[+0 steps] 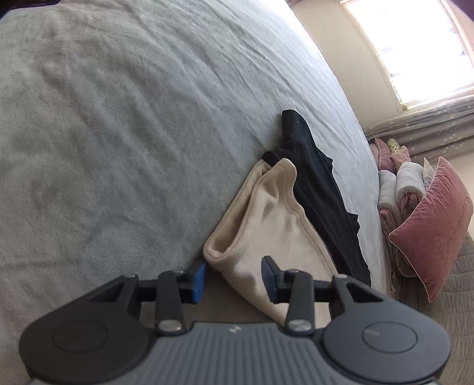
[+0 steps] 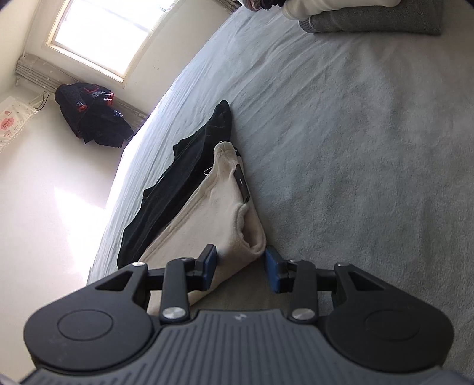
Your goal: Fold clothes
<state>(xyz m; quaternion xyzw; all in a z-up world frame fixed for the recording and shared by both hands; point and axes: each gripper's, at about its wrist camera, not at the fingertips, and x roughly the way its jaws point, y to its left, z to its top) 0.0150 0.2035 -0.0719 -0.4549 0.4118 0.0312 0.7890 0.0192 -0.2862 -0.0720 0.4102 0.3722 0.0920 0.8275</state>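
A cream fleece garment (image 1: 266, 225) lies folded on the grey bed cover (image 1: 118, 118), with a black garment (image 1: 320, 183) stretched along its far side. My left gripper (image 1: 235, 275) hovers at one cream corner. Its blue pads stand apart, the rolled hem lies slack between them, and a gap shows beside the left pad. In the right wrist view the cream garment (image 2: 213, 213) shows a black label (image 2: 242, 183) near the neck, beside the black garment (image 2: 183, 177). My right gripper (image 2: 241, 268) straddles the other cream corner with its pads apart, and the thick fold is not squeezed.
The bed edge runs close behind the black garment. Pink cushions (image 1: 432, 225) and rolled bedding (image 1: 397, 183) sit beyond it under a bright window (image 1: 414, 44). Folded grey (image 2: 376, 20) and white (image 2: 326, 9) clothes lie at the far end. Dark clothes (image 2: 94, 118) hang by the wall.
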